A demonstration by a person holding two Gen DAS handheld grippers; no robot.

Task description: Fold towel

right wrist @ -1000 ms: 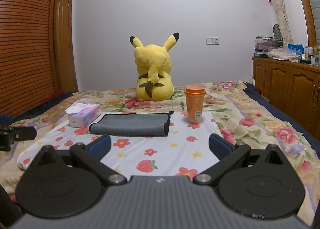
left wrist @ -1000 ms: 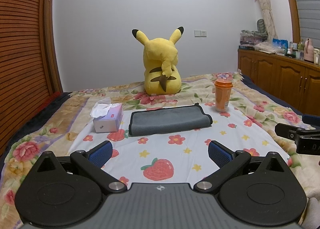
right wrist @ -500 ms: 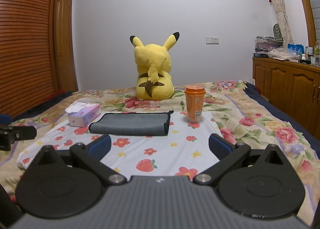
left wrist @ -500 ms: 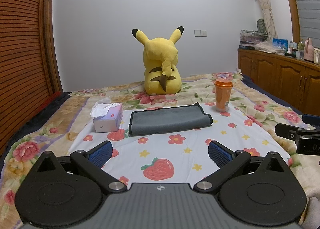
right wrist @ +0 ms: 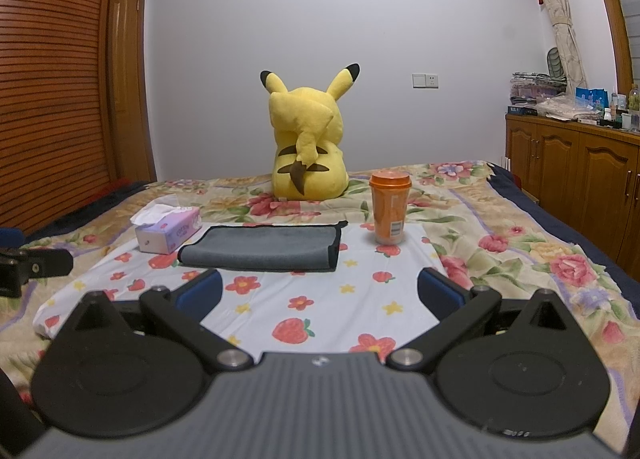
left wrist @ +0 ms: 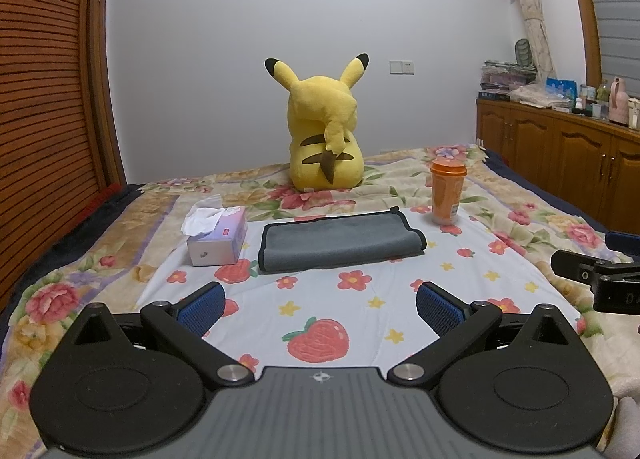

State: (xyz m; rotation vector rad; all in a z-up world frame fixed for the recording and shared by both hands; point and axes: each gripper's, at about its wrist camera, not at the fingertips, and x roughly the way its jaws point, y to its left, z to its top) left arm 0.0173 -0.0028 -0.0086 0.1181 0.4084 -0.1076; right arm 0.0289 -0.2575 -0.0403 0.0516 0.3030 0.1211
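A grey towel (left wrist: 340, 241) with dark edging lies folded flat on a white sheet printed with flowers and strawberries, in the middle of the bed; it also shows in the right wrist view (right wrist: 262, 249). My left gripper (left wrist: 320, 305) is open and empty, held well short of the towel. My right gripper (right wrist: 319, 293) is open and empty, also short of the towel. Part of the right gripper shows at the right edge of the left wrist view (left wrist: 600, 279).
A tissue box (left wrist: 216, 237) stands left of the towel. An orange cup (left wrist: 447, 193) with a lid stands to its right. A yellow plush toy (left wrist: 324, 139) sits behind. A wooden cabinet (left wrist: 560, 163) runs along the right wall.
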